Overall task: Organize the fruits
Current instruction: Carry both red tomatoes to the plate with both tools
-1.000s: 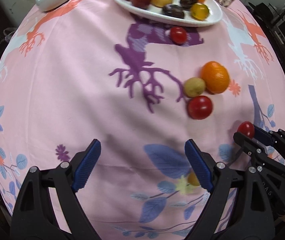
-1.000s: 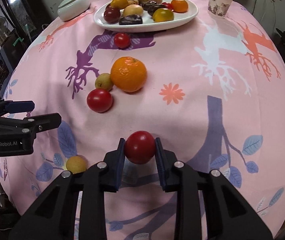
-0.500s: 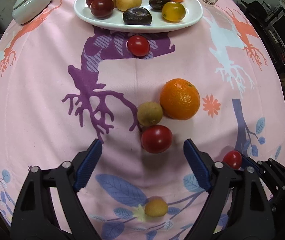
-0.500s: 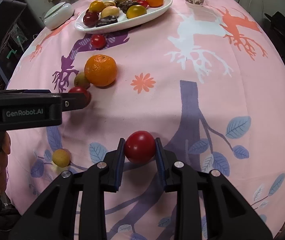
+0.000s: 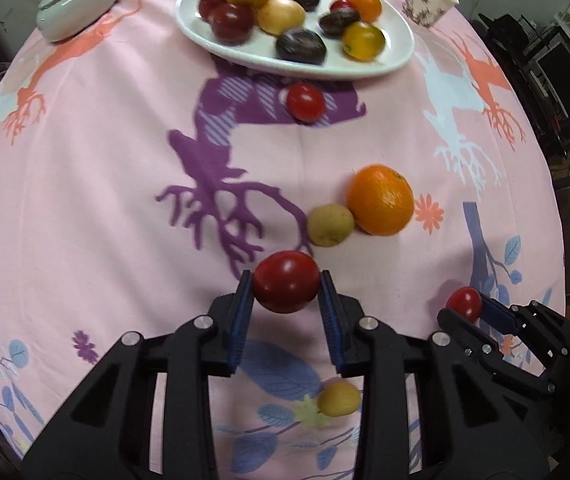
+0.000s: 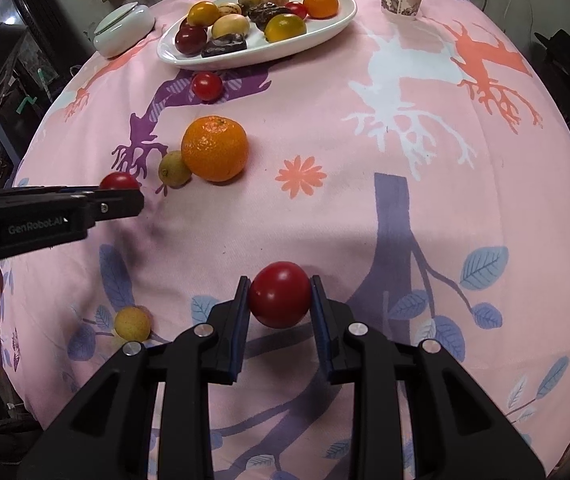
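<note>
Left tool (image 5: 286, 288) just clamped on red tomato (image 5: 286, 286), right tool (image 6: 280, 295) gripping another tomato (image 6: 280, 294), orange (image 5: 380, 199) nearby

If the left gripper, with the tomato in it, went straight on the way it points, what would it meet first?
Most likely the tablecloth just past the held tomato: the left gripper points steeply down. The small green fruit lies just beyond; depth is unclear.

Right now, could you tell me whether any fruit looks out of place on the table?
Yes. Four pieces lie loose on the cloth instead of on the white plate: a small red tomato, an orange, a greenish fruit touching it, and a yellow fruit.
</note>
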Available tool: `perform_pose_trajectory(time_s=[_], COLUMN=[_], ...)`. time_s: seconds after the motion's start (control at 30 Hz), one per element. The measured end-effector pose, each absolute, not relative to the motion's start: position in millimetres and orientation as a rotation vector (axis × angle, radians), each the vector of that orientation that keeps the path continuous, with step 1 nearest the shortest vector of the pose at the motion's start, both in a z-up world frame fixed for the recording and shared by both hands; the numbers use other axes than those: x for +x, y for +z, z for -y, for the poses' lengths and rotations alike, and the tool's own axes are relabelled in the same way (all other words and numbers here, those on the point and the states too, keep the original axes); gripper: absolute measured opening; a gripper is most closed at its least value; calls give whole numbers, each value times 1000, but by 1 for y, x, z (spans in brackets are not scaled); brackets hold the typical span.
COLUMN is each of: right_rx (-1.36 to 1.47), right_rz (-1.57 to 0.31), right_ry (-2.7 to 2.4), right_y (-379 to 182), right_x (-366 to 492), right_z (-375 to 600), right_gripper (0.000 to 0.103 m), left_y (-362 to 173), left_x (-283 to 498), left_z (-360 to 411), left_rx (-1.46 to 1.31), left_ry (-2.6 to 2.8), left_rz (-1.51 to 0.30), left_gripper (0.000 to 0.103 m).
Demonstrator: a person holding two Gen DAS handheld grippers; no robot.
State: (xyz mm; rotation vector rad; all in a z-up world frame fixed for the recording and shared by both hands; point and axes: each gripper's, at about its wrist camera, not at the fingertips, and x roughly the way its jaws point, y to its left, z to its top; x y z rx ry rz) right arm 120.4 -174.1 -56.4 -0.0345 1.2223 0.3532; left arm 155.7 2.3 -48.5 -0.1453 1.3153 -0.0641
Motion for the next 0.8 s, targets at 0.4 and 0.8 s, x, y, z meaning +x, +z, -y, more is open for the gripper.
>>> perform_pose_trajectory(time_s=[0.4, 0.8], right_rx=[38, 139], right_rz=[-1110, -1010], right_ry=[394, 413], right_y=[-4, 38], right_x=[147, 217], right_z=[170, 164], right_gripper=[29, 29], left_y=[2, 31], left_x=[169, 217], left_z=[-33, -21], left_rx=[-135, -146], left_ry=[-26, -87], left_rz=[-1185, -1127], left_gripper=[33, 33])
